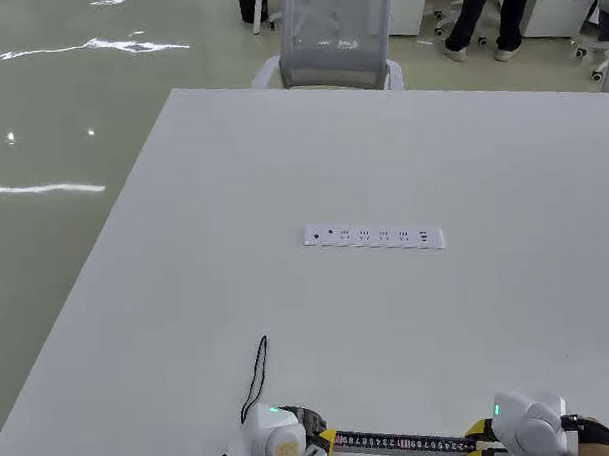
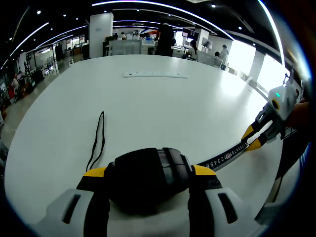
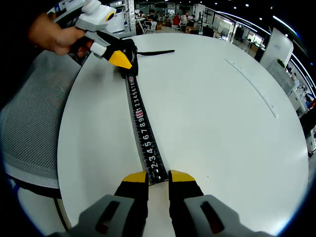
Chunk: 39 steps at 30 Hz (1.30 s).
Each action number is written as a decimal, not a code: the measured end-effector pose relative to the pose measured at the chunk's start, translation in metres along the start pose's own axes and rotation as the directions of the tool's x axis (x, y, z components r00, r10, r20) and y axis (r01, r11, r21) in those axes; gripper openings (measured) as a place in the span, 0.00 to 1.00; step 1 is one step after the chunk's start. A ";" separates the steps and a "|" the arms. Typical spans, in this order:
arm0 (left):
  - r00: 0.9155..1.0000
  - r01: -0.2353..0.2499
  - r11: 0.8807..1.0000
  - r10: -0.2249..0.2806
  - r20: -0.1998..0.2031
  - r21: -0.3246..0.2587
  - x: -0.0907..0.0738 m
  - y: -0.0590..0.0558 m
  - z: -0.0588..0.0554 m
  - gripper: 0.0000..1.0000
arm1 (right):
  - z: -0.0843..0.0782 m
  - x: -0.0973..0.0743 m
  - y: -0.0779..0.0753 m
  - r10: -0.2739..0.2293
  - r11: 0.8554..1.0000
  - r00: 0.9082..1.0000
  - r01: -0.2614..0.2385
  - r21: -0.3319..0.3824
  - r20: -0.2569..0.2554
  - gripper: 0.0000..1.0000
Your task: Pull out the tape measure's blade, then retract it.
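The tape measure (image 2: 148,160), a black case, sits clamped between the yellow-tipped jaws of the left gripper (image 2: 149,173), which are spread just wide enough to hug its sides. In the head view the case (image 1: 311,422) lies low on the white surface (image 1: 282,169), at about 7 o'clock. Its blade (image 1: 402,445) is drawn out and runs flat along the near edge toward 5 o'clock, numbers facing up. There the right gripper (image 1: 479,434) has its end.

In the right gripper view the blade (image 3: 143,133) stretches from the case at 11 o'clock down to 6 o'clock. There the right gripper (image 3: 158,177) is closed almost fully, pinching the blade's tip between its jaws. A hand (image 3: 52,37) holds the left gripper (image 3: 121,58) at the far end.

A thin black strap (image 1: 258,375) trails from the case toward 12 o'clock, lying loose on the surface. A white power strip (image 1: 373,237) lies well apart near the middle. A grey mesh chair (image 1: 336,37) stands at the far edge, at 12 o'clock.
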<state>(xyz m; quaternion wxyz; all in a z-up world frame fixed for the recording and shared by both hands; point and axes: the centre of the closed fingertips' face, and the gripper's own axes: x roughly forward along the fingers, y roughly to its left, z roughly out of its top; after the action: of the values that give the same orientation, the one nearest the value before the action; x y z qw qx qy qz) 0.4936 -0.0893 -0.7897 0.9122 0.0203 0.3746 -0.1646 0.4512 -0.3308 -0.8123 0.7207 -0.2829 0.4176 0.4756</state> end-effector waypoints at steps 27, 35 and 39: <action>1.000 0.006 1.000 -0.006 0.003 -0.001 0.000 0.000 0.000 0.61 | 0.010 0.008 0.003 0.024 1.000 1.000 -0.024 -0.004 -0.007 0.14; 1.000 0.007 1.000 -0.007 0.003 0.000 0.000 0.000 0.000 0.62 | 0.012 0.009 0.004 0.029 1.000 1.000 -0.029 -0.006 -0.010 0.14; 1.000 0.008 1.000 -0.008 0.004 0.000 -0.001 0.000 0.001 0.62 | 0.014 0.010 0.005 0.031 0.999 0.999 -0.031 -0.003 -0.007 0.14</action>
<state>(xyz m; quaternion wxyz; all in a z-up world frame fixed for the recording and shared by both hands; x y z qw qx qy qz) 0.4937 -0.0891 -0.7886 0.9123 0.0185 0.3729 -0.1683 0.4533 -0.3130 -0.8138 0.7111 -0.2793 0.4238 0.4865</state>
